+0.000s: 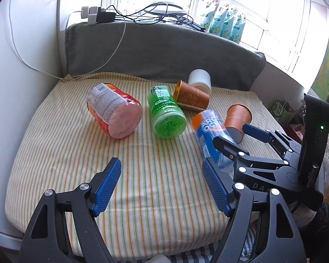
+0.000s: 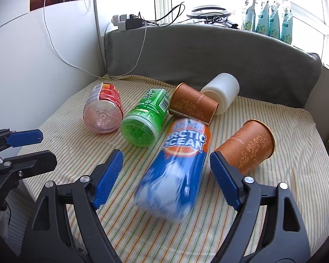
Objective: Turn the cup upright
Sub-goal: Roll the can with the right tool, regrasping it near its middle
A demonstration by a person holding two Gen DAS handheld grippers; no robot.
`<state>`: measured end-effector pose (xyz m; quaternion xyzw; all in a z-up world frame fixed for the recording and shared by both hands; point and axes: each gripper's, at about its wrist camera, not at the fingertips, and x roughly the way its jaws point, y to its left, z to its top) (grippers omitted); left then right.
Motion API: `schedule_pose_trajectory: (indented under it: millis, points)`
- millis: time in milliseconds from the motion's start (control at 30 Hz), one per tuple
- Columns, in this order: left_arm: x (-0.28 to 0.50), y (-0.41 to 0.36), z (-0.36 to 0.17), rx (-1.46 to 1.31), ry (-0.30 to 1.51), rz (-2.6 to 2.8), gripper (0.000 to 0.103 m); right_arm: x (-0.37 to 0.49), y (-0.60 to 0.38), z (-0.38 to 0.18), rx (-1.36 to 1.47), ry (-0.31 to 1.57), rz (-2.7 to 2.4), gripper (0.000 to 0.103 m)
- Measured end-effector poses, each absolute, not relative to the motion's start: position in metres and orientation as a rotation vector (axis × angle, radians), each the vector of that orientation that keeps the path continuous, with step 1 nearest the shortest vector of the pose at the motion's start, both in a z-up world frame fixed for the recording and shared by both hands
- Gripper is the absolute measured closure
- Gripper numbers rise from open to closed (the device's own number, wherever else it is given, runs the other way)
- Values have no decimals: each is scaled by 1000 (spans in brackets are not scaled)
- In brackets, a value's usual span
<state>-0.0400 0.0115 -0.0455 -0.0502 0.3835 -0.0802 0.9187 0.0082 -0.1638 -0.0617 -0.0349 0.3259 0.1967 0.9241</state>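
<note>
Right tongs (image 2: 164,173): nearest your lens, released, blue pads spread wide with nothing between them touching either pad.
Blue bottle (image 2: 175,171): it lies on its side between your right fingers, base toward you; it is smeared in the picture, so it looks to be rolling. It is not the task's thing, so don't close on it.
Near cup (image 2: 247,146): the brown paper cup with the gold rim lies on its side just beyond your right pad (image 2: 224,182), mouth pointing up and to the right, base toward you. This is the likeliest one to stand up.
Left tongs (image 1: 162,186): also released and empty, hovering over bare striped cushion (image 1: 54,153), well clear of the cups.
Far cup (image 2: 192,104): a second brown cup lies on its side farther back, touching a white cup (image 2: 222,92) that also lies tipped over behind it.
Other clutter: a green bottle (image 2: 144,120) and a pink bottle (image 2: 103,111) lie side by side to the left, bases toward you.
How to do it well: shift your right tongs to the right so the near cup's wall sits between the pads, away from the blue bottle. Grip near the middle of the wall and gently, as paper will likely crush. Swing the mouth upward, set the base flat, and press lightly, since the soft cushion may let it topple.
Watch for: the blue bottle rolling into the cup as you reach.
</note>
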Motion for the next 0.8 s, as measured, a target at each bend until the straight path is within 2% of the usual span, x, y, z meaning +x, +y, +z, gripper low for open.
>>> schedule_pose_trajectory:
  millis: [233, 433, 667, 800]
  points:
    - [-42, 13, -44, -101, 777, -156, 26, 13, -171, -62, -33, 696, 404, 19]
    - [-46, 12, -43, -92, 766, -153, 26, 65, -187, -67, 114, 937, 460, 19]
    - [-49, 14, -42, -95, 756, -157, 26, 120, -183, -91, 122, 1194, 480, 19]
    - [-49, 14, -42, -90, 753, -161, 26, 134, -178, -101, 115, 1246, 465, 29]
